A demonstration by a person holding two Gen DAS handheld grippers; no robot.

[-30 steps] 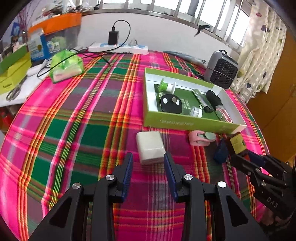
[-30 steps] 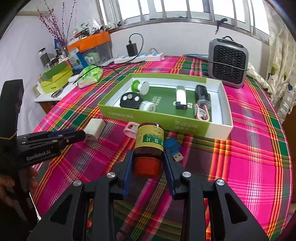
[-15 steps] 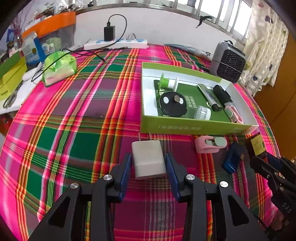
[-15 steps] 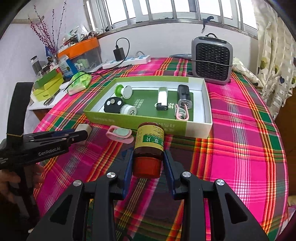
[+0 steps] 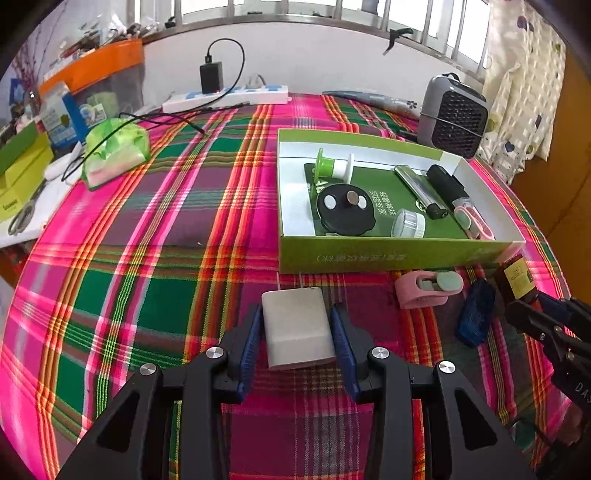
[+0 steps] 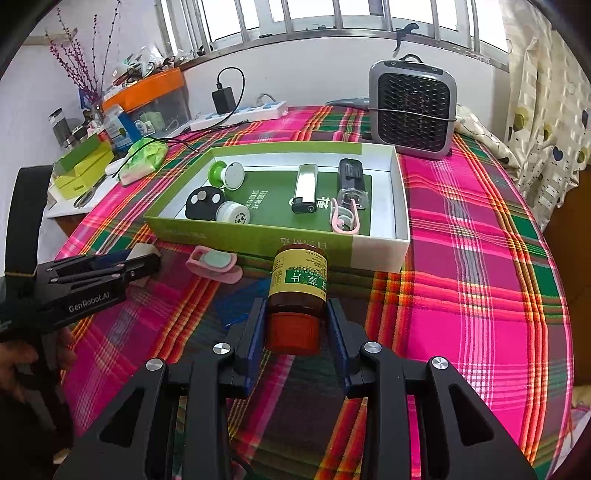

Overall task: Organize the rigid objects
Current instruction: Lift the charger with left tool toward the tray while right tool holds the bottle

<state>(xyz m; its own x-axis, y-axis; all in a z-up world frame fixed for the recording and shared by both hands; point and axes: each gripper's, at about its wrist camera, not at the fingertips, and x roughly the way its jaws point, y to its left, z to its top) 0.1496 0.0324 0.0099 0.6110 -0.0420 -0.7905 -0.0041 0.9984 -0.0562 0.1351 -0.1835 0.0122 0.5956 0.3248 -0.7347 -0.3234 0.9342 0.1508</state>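
Table (image 5: 155, 229) under a plaid cloth (image 6: 480, 258) of pink, green and orange, filling most of both views. Barred window (image 6: 332, 18) running along the back, daylight coming through it and lighting the white wall (image 5: 314, 66) below the sill. White power strip (image 5: 229, 98) lying at the cloth's far edge against that wall, a black charger (image 5: 211, 76) standing plugged into it, its cable looping upward. Grey fan heater (image 6: 412, 110) sitting at the far right corner of the table. Patterned curtain (image 6: 546, 129) hanging at the right. Orange-lidded bin (image 6: 147, 92) and yellow-green boxes (image 6: 83, 166) crowding a side surface at the left, dried purple branches (image 6: 74, 62) rising behind them
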